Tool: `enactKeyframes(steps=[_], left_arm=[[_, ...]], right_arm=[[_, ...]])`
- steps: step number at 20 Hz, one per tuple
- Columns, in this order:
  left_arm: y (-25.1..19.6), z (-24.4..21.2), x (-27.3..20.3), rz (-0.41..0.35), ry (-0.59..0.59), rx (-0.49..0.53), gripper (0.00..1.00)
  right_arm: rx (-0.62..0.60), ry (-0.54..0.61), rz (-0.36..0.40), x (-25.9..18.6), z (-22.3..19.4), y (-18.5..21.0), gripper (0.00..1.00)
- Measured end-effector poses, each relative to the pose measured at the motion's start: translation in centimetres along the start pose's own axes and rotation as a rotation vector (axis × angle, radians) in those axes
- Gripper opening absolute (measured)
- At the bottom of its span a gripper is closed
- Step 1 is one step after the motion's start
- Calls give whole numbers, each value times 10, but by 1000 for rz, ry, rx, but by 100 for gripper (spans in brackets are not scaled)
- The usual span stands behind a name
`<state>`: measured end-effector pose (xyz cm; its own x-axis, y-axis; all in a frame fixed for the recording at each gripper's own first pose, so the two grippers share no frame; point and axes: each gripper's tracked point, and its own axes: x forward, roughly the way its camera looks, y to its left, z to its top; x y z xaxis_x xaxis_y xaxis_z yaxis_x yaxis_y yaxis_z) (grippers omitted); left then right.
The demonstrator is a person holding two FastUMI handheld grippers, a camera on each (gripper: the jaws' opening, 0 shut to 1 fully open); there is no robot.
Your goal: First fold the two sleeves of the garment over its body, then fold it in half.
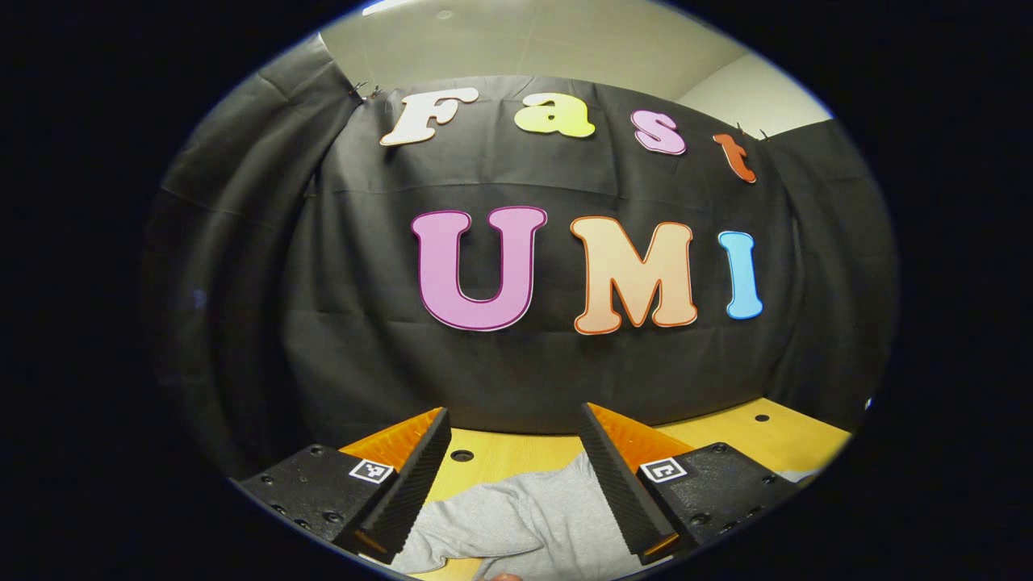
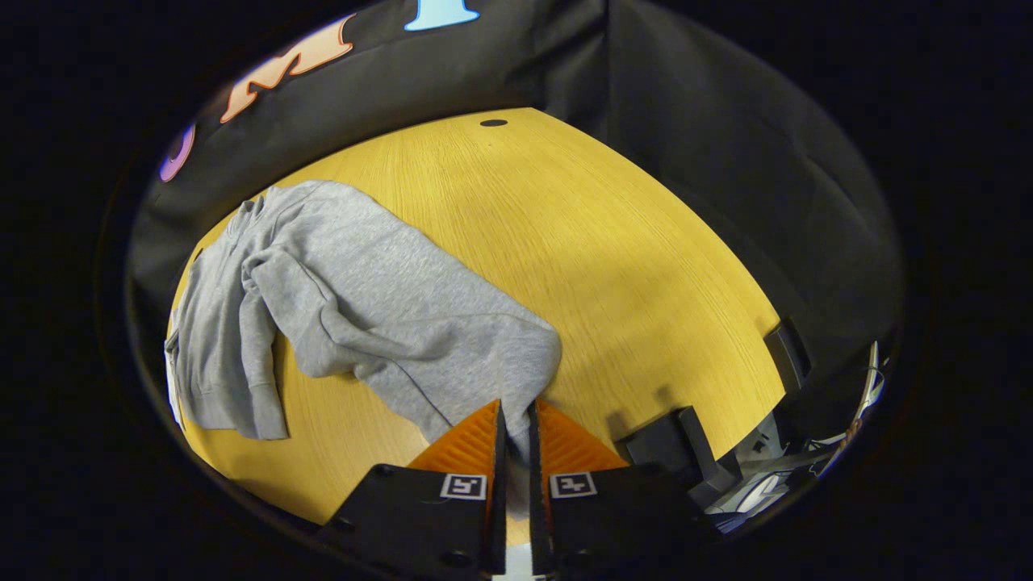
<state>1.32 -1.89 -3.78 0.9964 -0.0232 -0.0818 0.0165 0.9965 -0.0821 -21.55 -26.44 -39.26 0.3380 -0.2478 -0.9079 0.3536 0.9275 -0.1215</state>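
Observation:
A grey sweatshirt (image 2: pixel 363 307) lies rumpled on the yellow wooden table (image 2: pixel 629 242), stretching from the far left toward me. One sleeve (image 2: pixel 242 355) hangs down its left side, ending in a cuff. My right gripper (image 2: pixel 516 407) is shut on the near end of the garment, with grey cloth pinched between its fingers. In the left gripper view the grey cloth (image 1: pixel 524 516) lies below and between the fingers of my left gripper (image 1: pixel 515 413). That gripper is open, held above the table (image 1: pixel 767 440), and faces the booth wall.
The table has round holes (image 2: pixel 493 123) (image 1: pixel 462 455) in its top. Black brackets (image 2: pixel 674 444) sit at the table's right edge, with cables (image 2: pixel 815 452) beyond them. Black cloth walls close off the back and the right side.

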Motion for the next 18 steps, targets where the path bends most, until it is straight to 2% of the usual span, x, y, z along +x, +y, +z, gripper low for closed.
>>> enactKeyframes(steps=[2, 4, 5, 7, 10, 17, 18], left_arm=[[1, 1, 0, 3, 0, -2, 95], [4, -2, 0, 9, 6, 3, 95], [8, -2, -1, 15, 7, 5, 95], [13, 0, -2, 27, 2, 1, 95], [25, -5, -6, 52, 9, 3, 95], [74, -5, -25, 149, 10, 41, 94], [80, -6, -29, 161, 12, 43, 95]], right_arm=[[30, 9, 43, -3, 3, 13, 6], [101, -23, 137, -11, 23, 36, 7], [107, -57, 161, -14, 37, 41, 6], [80, -112, 190, -24, 66, 52, 6], [50, -169, 247, -33, 106, 88, 6], [-21, -271, 411, -63, 172, 190, 8], [-33, -282, 435, -69, 180, 206, 6]])
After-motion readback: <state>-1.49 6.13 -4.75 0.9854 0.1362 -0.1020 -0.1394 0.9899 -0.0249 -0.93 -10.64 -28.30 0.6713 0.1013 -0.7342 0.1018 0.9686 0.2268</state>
